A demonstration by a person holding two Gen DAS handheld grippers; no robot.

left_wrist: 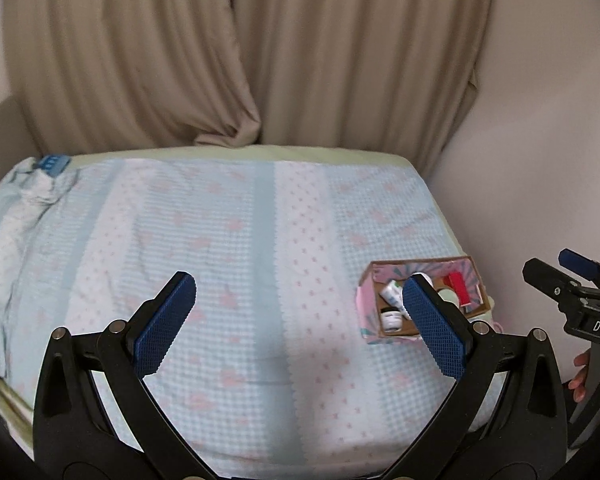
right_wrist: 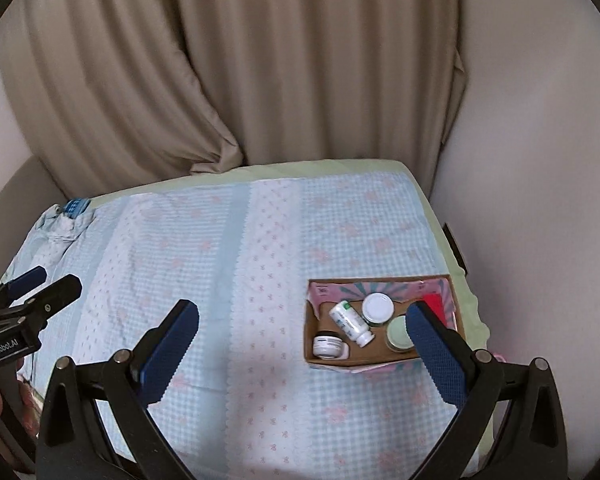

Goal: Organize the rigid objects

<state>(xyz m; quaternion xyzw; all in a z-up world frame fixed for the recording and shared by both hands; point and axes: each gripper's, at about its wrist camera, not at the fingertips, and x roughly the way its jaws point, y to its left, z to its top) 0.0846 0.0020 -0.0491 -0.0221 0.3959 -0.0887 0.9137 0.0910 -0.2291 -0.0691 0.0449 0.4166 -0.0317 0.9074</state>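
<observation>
Blue clip: far left corner of the bed, on bunched cloth, well apart from everything else.
Left gripper: held above the bedspread, fingers spread wide, nothing between the blue pads. Its side profile shows at the left edge of the right wrist view.
Bedspread: pale blue and white check with pink motifs, covering the bed; creased on the left, flat in the middle.
Right gripper: above the bed, fingers spread wide, nothing held. Its right finger overlaps the box's right end in its own view.
Box: open cardboard box near the right edge of the bed, close to the wall.
Box contents: small white jar at the near left corner; white bottle lying tilted beside it; white-lidded jar towards the back; pale green-lidded jar to its right; red item at the right end, partly hidden.
Curtain: beige, hanging behind the bed.
</observation>
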